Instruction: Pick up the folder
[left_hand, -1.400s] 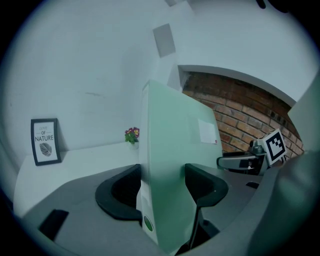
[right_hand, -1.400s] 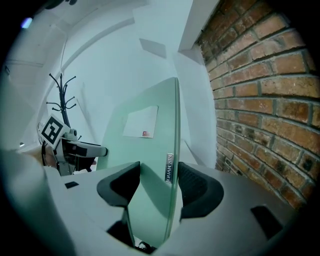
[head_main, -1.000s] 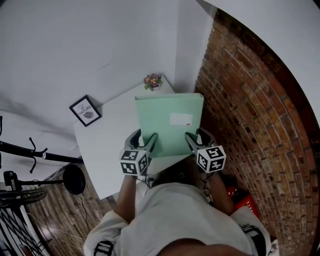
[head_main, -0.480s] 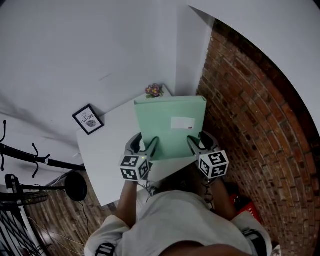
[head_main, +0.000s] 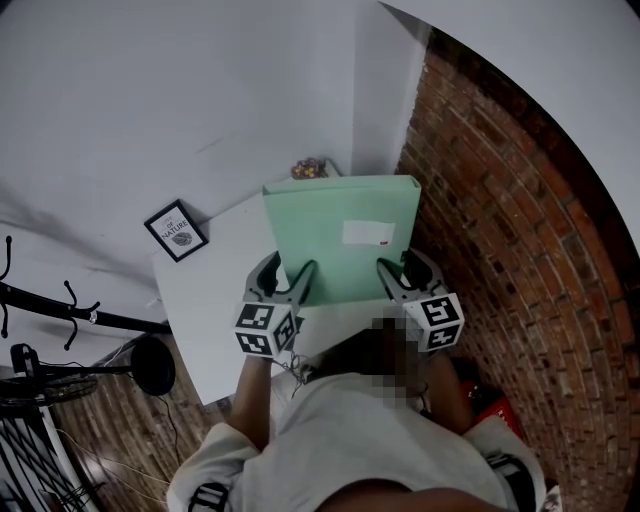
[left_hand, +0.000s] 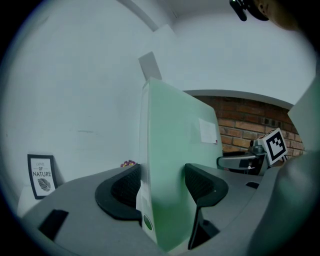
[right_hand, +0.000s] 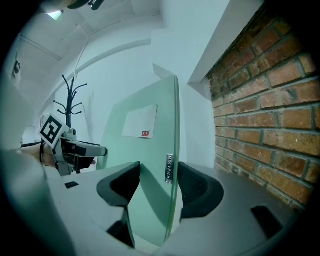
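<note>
In the head view, a black coat stand (head_main: 60, 305) is at 9 o'clock, over the wooden floor. A small framed picture (head_main: 176, 230) leans on the white wall at the back of the white table (head_main: 205, 310), at about 10 o'clock from the left gripper (head_main: 285, 278).

In its own view, the left gripper (left_hand: 162, 190) has its 2 jaws pressed on the lower left part of the green folder (head_main: 335, 225). The folder stands upright between both grippers, over the table, with a white label (head_main: 365, 233) on its face. I cannot tell if its lower edge touches the table. Some flowers (head_main: 308, 168) show at 12 o'clock, just behind its top edge.

The right gripper (head_main: 405, 275) clamps the lower right part; in its own view, both jaws of the right gripper (right_hand: 159, 187) touch the folder (right_hand: 145, 165). The brick wall (head_main: 500, 250) is at 3 o'clock.
</note>
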